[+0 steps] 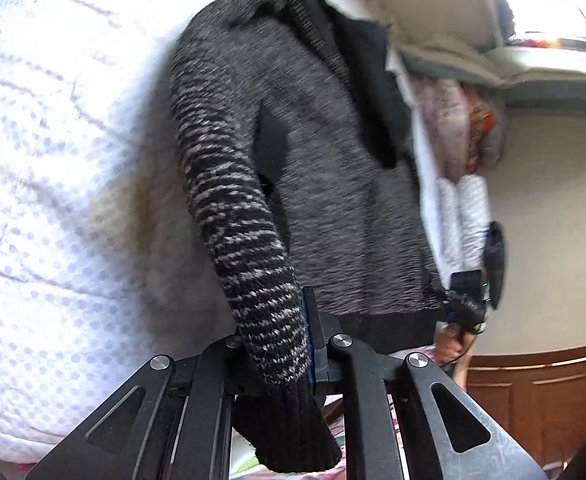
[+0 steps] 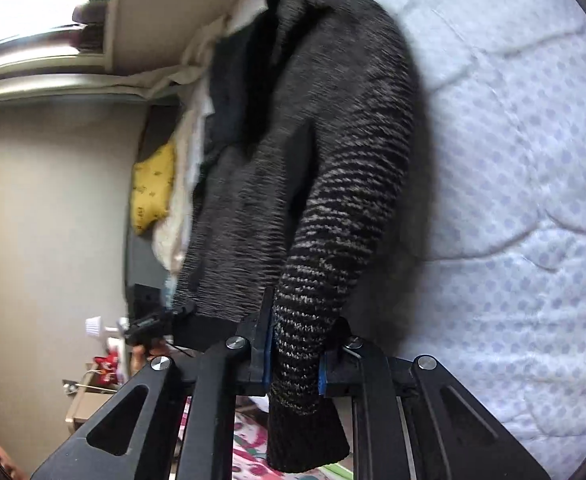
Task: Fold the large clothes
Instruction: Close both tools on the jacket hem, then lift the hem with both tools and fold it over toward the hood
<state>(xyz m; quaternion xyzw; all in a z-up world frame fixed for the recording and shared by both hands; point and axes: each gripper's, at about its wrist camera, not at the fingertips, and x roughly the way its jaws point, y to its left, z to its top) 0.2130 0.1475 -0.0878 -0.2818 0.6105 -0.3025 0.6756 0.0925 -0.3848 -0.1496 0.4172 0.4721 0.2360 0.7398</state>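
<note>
**Sweater pinned by both sleeves on the quilt**

Quilt fills most of both views: white, stitched, dotted in pale blue, spread over a bed. On it lies a large dark grey knit sweater, body flat, collar at the far end, black hem band nearest the cameras. Its two sleeves, striped in black and light grey, run down the outer sides of the body toward the cameras.

The left hand-held gripper is clamped on the one sleeve just above the black cuff, which hangs out below the fingers. The right hand-held gripper is clamped on the other sleeve at the same spot, blue pads pressing the knit from both sides, cuff dangling beneath.

Past the sweater's far side are a wall, a window ledge and piled cloth, among it a yellow cushion. A floral sheet shows under the cuffs. Both views are motion-blurred.
</note>
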